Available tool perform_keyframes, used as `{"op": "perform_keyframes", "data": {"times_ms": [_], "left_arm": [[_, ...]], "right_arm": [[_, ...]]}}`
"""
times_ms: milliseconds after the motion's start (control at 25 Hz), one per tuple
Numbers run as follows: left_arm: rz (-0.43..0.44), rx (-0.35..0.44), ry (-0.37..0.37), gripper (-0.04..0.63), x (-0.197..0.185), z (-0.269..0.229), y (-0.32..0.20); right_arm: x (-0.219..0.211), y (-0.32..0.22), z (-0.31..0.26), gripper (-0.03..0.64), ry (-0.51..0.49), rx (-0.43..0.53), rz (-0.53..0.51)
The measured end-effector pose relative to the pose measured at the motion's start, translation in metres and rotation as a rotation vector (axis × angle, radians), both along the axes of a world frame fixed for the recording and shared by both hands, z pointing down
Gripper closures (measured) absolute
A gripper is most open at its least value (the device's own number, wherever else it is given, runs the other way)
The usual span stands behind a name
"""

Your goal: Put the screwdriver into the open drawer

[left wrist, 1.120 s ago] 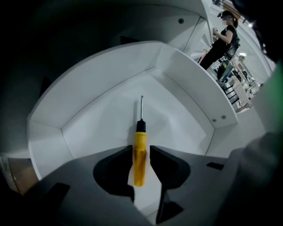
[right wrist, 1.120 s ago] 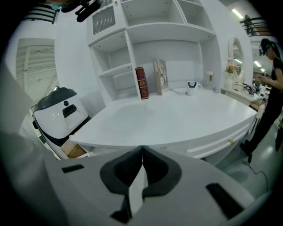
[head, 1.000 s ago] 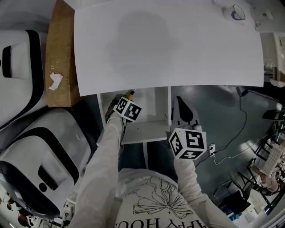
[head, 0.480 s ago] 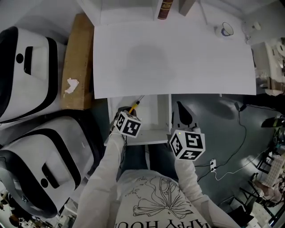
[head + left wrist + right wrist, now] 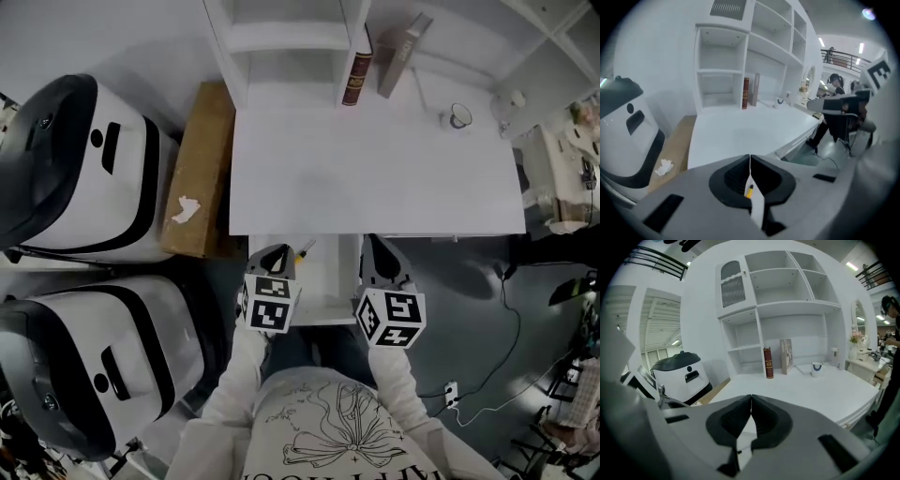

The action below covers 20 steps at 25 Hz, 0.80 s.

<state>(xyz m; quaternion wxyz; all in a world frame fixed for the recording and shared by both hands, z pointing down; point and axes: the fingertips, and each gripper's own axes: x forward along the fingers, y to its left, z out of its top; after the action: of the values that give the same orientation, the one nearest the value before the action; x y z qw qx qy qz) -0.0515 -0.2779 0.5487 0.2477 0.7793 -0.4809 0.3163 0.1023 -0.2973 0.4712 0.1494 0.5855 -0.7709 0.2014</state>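
Left gripper (image 5: 276, 255) hangs above the left side of the open drawer (image 5: 330, 279); its jaws have just been closing and now meet with nothing between them. Right gripper (image 5: 378, 253) is level with the drawer's right edge, jaws likewise together and empty. Screwdriver (image 5: 302, 251) lies inside the drawer at its far left, yellow handle near, tip under the edge of the desk (image 5: 375, 169); no other contents can be made out. Left of the desk stands a cardboard box (image 5: 199, 169) with a crumpled white scrap (image 5: 187, 209) on top. At the desk's far edge: a cup (image 5: 458, 115), contents not discernible, and a red book (image 5: 354, 70) beside a grey book (image 5: 401, 52)
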Motion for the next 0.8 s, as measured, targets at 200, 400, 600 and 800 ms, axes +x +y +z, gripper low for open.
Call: {"op": "perform_keyframes", "data": {"times_ms": [200,400,600,800], "left_arm": [[-0.097,0.150,0.061,0.586,-0.008,-0.076,-0.004],[-0.177,0.299,0.100,0.588,-0.021,-0.134,-0.014],[-0.246,0.442,0.115,0.588,-0.033,-0.184,-0.015],[-0.312,0.553,0.126,0.588,-0.045,-0.221,-0.011]], "right_arm": [[-0.007,0.002,-0.037,0.614,0.002,0.052,-0.030],[-0.016,-0.003,-0.070,0.614,-0.007,0.123,-0.063],[-0.021,-0.008,-0.102,0.614,-0.014,0.184,-0.080],[-0.024,-0.011,-0.127,0.614,-0.029,0.235,-0.088]]}}
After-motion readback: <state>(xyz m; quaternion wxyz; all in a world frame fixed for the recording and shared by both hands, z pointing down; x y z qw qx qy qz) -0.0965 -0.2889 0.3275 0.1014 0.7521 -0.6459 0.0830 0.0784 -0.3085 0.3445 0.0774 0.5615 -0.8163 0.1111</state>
